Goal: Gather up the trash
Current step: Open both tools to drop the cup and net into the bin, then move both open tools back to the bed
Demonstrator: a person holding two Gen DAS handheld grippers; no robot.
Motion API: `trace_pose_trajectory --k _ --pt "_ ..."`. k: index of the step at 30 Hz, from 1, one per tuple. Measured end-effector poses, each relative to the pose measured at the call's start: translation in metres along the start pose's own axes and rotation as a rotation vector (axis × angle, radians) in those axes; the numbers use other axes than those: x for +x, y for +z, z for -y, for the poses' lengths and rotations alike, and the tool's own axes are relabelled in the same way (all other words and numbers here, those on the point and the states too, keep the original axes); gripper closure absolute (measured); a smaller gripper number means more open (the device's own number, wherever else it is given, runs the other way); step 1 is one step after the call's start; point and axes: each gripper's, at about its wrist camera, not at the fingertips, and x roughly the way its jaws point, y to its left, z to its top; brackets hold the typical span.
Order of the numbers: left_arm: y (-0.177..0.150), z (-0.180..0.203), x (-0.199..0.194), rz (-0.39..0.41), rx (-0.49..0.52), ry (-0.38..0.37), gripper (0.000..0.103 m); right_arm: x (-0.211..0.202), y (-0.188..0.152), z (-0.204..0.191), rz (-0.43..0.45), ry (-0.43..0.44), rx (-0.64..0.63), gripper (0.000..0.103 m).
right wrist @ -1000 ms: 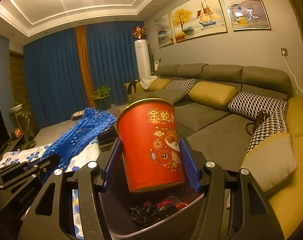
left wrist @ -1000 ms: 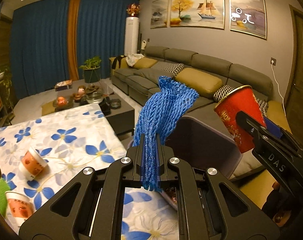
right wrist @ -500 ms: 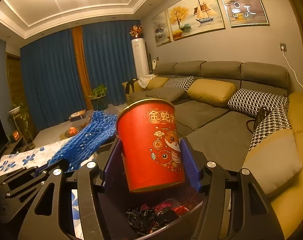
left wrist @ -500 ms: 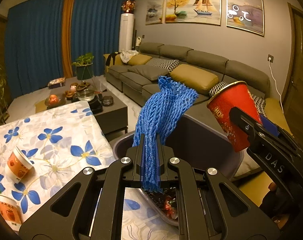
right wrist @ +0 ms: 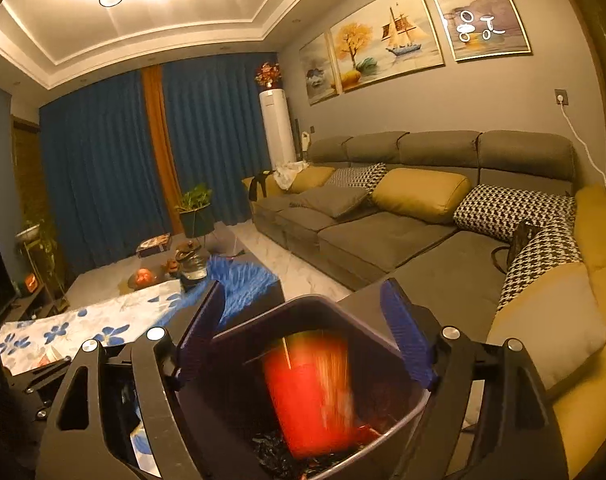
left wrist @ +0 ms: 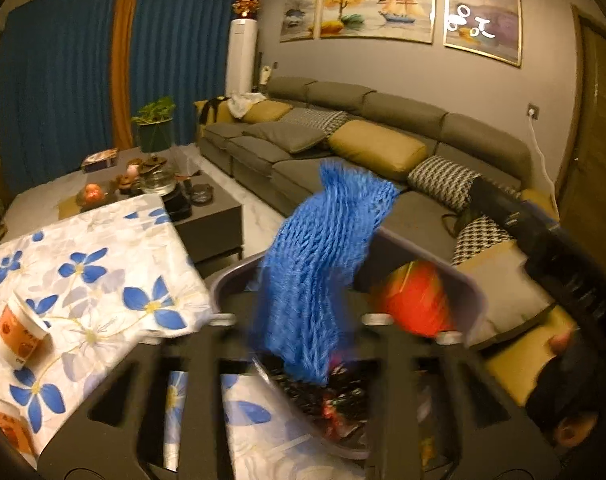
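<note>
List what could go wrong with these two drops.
1. The blue net leans across the bin's rim as the left gripper opens; it may snag there or slide onto the floor.
2. The red cup, freed by the open right gripper, falls blurred into the bin and might bounce trash out.
3. Cups remain on the table.

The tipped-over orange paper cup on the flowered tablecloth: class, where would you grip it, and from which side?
Grip the orange paper cup across its side wall, near the middle, coming from above. It lies tilted on the tablecloth, so the curved wall faces up and nothing crowds it.
</note>
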Motion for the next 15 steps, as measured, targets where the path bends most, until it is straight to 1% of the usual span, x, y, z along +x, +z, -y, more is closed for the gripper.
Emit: trace_pose_trajectory --k 2,3,4,5,8,10,12,15 --pt "-0.002 -0.007 -0.005 0.02 -0.03 0.031 0.033 -0.005 0.001 0.004 0.006 -0.006 0.01 0.023" --pt "-0.002 -0.009 -0.008 0.031 -0.038 0.042 0.028 -0.007 0.002 0.005 0.011 -0.01 0.011 0.02" --pt "-0.002 -0.011 -0.012 0.042 -0.044 0.052 0.02 -0.012 0.002 0.006 0.021 -0.018 0.01 0.018" --pt "-0.002 -0.013 -0.016 0.049 -0.046 0.062 0.015 -0.017 0.002 0.006 0.029 -0.022 0.008 0.016" --pt "-0.006 -0.02 -0.034 0.081 -0.043 0.117 0.009 -0.032 0.001 0.006 0.044 -0.034 -0.001 0.014" --pt "-0.009 -0.023 -0.045 0.09 -0.048 0.143 0.007 -0.04 -0.001 0.004 0.047 -0.036 -0.01 0.011" --pt "-0.014 -0.027 -0.06 0.103 -0.045 0.183 0.006 -0.05 -0.005 -0.001 0.049 -0.034 -0.018 0.007" --pt "-0.025 -0.035 -0.082 0.118 -0.029 0.261 0.006 -0.062 -0.009 -0.009 0.053 -0.027 -0.038 0.007"
